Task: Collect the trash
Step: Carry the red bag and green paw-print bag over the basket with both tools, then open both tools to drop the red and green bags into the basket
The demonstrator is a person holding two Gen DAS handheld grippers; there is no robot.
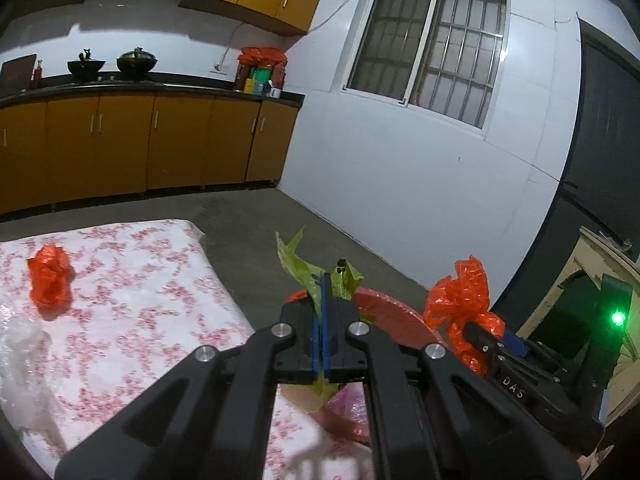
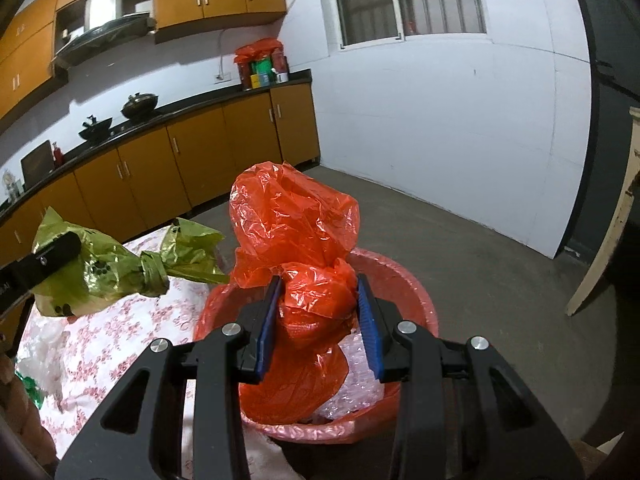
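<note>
My left gripper (image 1: 325, 292) is shut on a crumpled green plastic bag (image 1: 304, 270), held just left of the red basin (image 1: 394, 316); the bag also shows in the right wrist view (image 2: 120, 268). My right gripper (image 2: 318, 300) is shut on a crumpled orange plastic bag (image 2: 296, 224) and holds it over the red basin (image 2: 412, 292), which has bubble wrap (image 2: 356, 380) inside. In the left wrist view the orange bag (image 1: 460, 300) sticks out of the right gripper. Another orange bag (image 1: 50, 280) lies on the floral tablecloth (image 1: 140, 280).
Clear plastic (image 1: 22, 344) lies at the table's left edge. A green scrap (image 2: 32, 390) sits at the table's near left. Orange kitchen cabinets (image 1: 120, 140) and a counter with pots (image 1: 136, 60) stand behind. Grey floor (image 2: 500, 280) lies to the right.
</note>
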